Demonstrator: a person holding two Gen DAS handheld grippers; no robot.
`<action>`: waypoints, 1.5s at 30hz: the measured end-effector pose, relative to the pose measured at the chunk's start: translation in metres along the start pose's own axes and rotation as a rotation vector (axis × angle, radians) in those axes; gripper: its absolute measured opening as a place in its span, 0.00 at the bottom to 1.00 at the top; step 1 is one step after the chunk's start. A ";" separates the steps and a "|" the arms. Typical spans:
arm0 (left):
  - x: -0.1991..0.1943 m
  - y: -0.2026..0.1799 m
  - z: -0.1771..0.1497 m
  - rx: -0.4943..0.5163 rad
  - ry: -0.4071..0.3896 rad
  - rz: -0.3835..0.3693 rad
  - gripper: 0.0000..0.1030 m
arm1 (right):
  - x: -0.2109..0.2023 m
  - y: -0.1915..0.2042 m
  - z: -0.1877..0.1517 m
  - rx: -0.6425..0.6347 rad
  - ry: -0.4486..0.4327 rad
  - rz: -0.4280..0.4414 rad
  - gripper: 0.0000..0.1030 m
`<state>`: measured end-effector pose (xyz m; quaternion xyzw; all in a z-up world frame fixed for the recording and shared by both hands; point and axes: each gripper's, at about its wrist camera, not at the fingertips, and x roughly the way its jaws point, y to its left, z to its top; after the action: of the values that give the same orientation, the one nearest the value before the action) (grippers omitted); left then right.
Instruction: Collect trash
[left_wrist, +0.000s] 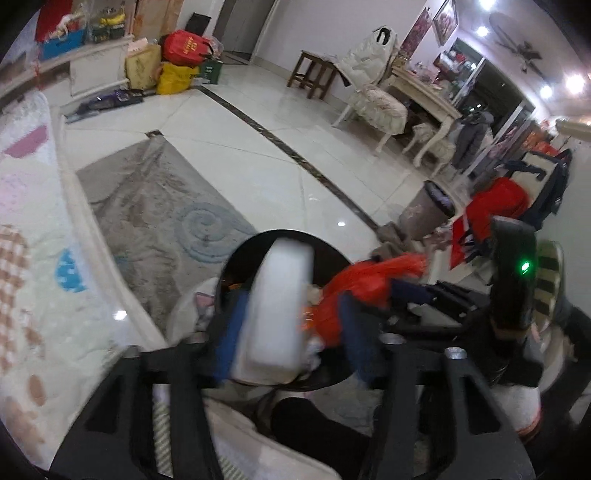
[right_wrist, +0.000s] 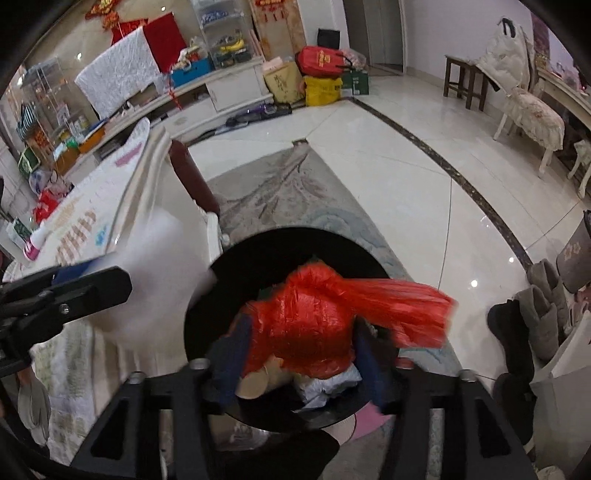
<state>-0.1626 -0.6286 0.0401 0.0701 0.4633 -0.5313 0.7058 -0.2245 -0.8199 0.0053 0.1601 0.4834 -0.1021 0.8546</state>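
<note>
Downward over the black bin (right_wrist: 221, 266), both claws: left (left_wrist: 288, 325) half-wide around a white block (left_wrist: 277, 306), right (right_wrist: 299, 354) around a red bag (right_wrist: 310, 325).

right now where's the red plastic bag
In the right wrist view the red plastic bag sits low and central between the right hand-held gripper's fingers, over the black trash bin, left of the grey slippers.

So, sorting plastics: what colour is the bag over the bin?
Red-orange plastic bag, clearest in the right wrist view.
</note>
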 end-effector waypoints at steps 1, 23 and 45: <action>0.001 0.000 0.000 -0.004 -0.002 -0.010 0.63 | 0.001 -0.001 -0.001 0.003 0.005 0.003 0.66; -0.095 -0.007 -0.046 0.079 -0.267 0.281 0.64 | -0.090 0.063 -0.032 -0.002 -0.271 -0.088 0.73; -0.199 -0.017 -0.100 0.138 -0.498 0.321 0.64 | -0.170 0.125 -0.061 0.043 -0.494 -0.198 0.80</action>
<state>-0.2357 -0.4404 0.1351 0.0577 0.2216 -0.4440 0.8662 -0.3189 -0.6780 0.1436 0.1003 0.2710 -0.2316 0.9289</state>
